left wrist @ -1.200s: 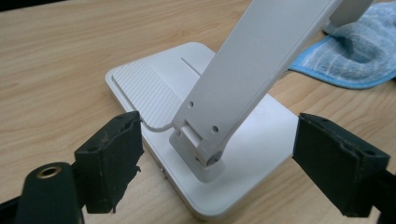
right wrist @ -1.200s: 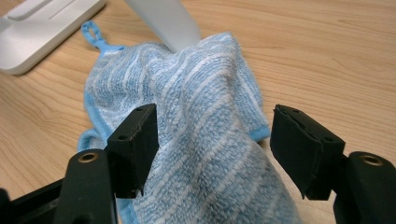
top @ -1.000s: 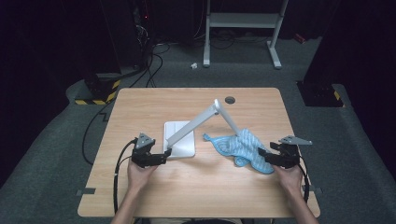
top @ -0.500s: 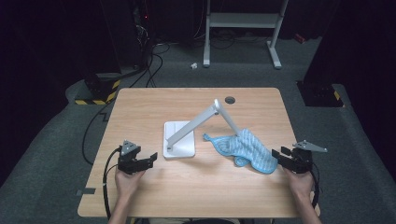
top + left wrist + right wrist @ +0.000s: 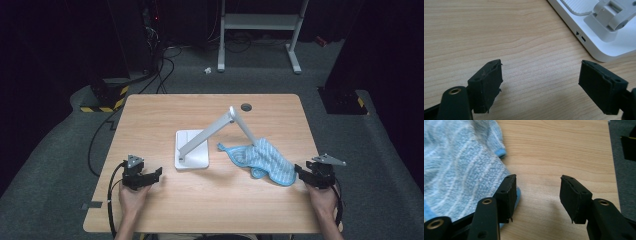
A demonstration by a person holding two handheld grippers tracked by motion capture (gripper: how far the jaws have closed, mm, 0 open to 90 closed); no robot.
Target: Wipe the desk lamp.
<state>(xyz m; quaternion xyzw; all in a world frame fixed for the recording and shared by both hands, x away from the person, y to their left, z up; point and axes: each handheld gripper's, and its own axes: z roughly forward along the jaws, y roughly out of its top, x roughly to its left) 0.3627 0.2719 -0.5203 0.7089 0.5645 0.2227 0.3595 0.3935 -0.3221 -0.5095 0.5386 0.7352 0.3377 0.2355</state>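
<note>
Mostly pale wood, white and light blue here

The table (image 5: 165, 210) is light wood with a fine grain and one dark round hole (image 5: 246, 107) near the far edge. The lamp (image 5: 192, 150) is plain white, base and arm both. The cloth (image 5: 262, 160) is light blue with thin whitish stripes and a brighter blue hem. Both grippers, left (image 5: 155, 175) and right (image 5: 299, 171), are black, each with a grey plate on top and brass-coloured rivets. Floor (image 5: 60, 165) is dark grey carpet, and there's yellow-black hazard tape (image 5: 102, 107) at the back left.
</note>
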